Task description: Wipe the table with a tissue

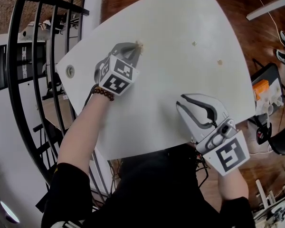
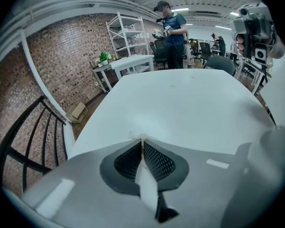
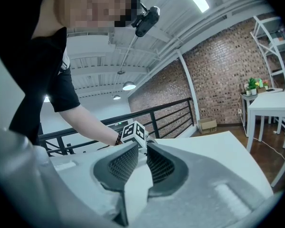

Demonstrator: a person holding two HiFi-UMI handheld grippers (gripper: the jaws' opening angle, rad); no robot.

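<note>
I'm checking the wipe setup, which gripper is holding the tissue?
The left gripper, its jaws shut on the tissue; the right gripper has its jaws apart with nothing between them.

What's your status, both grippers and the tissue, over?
Left gripper shut on tissue, low over table. Right gripper slightly open, empty. Small specks on table beyond.

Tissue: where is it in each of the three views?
Head view: the tissue sits upper centre-left, pinched at the tips of the left hand-held gripper.
Left gripper view: lower centre, a scrap poking out between the shut jaws.
Right gripper view: not made out; only the left hand-held gripper's marker cube shows.
Shared landmark: the black railing.
</note>
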